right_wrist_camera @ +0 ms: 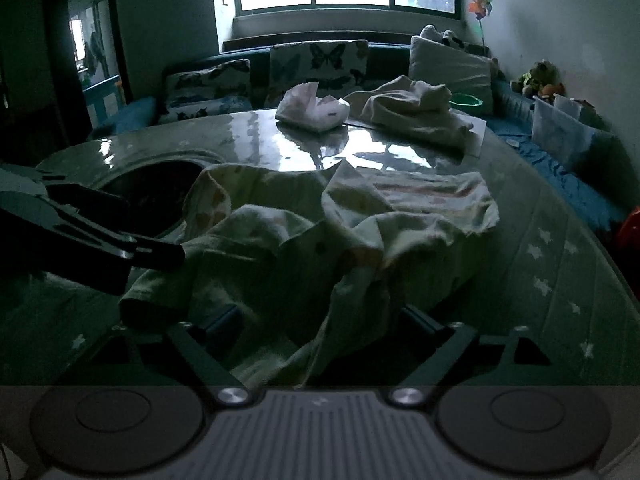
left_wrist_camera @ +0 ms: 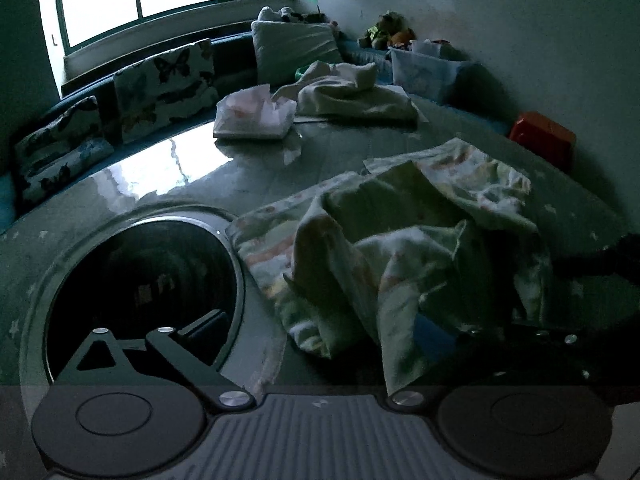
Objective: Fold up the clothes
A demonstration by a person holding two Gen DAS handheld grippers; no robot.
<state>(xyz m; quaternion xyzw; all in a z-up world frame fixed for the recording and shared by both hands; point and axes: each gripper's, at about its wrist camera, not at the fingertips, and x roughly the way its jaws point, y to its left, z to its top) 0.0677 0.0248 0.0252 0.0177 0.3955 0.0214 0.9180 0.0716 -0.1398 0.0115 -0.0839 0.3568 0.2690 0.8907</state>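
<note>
A crumpled pale garment with a faint print [left_wrist_camera: 400, 240] [right_wrist_camera: 320, 232] lies on the star-patterned table cover [left_wrist_camera: 320, 160] [right_wrist_camera: 540, 280]. My left gripper [left_wrist_camera: 320, 332] is open. Its left finger [left_wrist_camera: 204, 324] is bare, and the garment's near edge drapes over the right one. In the right wrist view the left gripper [right_wrist_camera: 132, 236] comes in from the left, one fingertip at the garment's left edge. My right gripper [right_wrist_camera: 320, 320] is also open, fingers wide apart with a hanging fold of the garment between them. It shows dimly in the left wrist view [left_wrist_camera: 600, 260].
A round dark opening [left_wrist_camera: 140, 292] [right_wrist_camera: 160, 188] sits in the table left of the garment. Farther back lie a cream garment [left_wrist_camera: 352, 92] [right_wrist_camera: 412, 108] and a crumpled white packet [left_wrist_camera: 252, 116] [right_wrist_camera: 312, 108]. Butterfly cushions [left_wrist_camera: 164, 84], a clear box [left_wrist_camera: 424, 72] and a red object [left_wrist_camera: 544, 136] line the bench.
</note>
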